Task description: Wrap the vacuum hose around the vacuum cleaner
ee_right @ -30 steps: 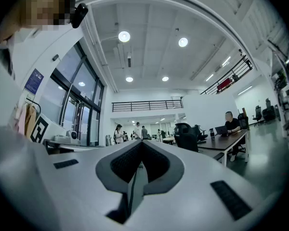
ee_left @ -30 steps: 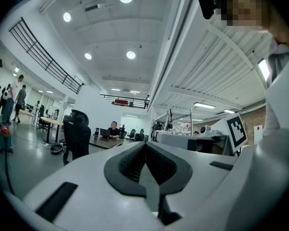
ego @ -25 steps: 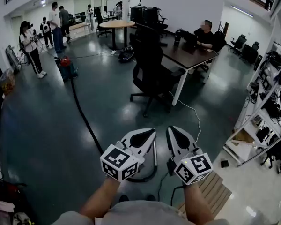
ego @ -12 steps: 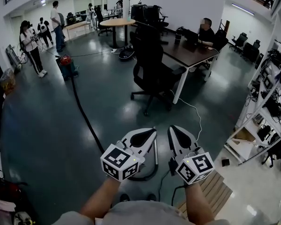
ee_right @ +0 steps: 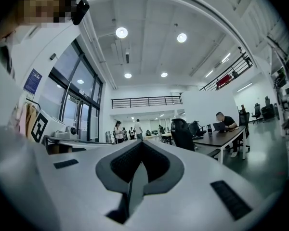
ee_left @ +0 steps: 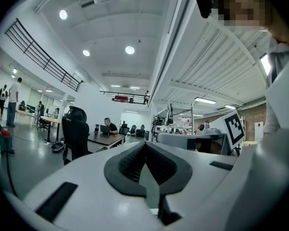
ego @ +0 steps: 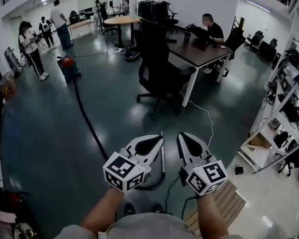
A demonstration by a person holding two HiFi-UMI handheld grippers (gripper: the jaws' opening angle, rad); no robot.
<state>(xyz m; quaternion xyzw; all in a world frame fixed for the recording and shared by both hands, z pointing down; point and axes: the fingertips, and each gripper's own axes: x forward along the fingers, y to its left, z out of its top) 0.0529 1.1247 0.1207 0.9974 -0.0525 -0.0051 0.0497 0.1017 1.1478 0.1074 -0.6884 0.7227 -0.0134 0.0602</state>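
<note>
The vacuum cleaner, red on top with a dark body, stands far off on the floor at the upper left. Its black hose runs along the floor toward me and curls under my grippers, beside a metal wand. My left gripper and right gripper hover side by side above that curl, both shut and holding nothing. In the left gripper view the vacuum shows small at the left edge, and the left gripper has its jaws together. So does the right gripper in the right gripper view.
A black office chair and a dark desk with a seated person stand ahead. A round table and several standing people are further back. Shelving lines the right. A wooden pallet lies at my right foot, and a white cable crosses the floor.
Both grippers stay shut and keep about the same place. The view has shifted slightly, and the people at the back have moved a little.
</note>
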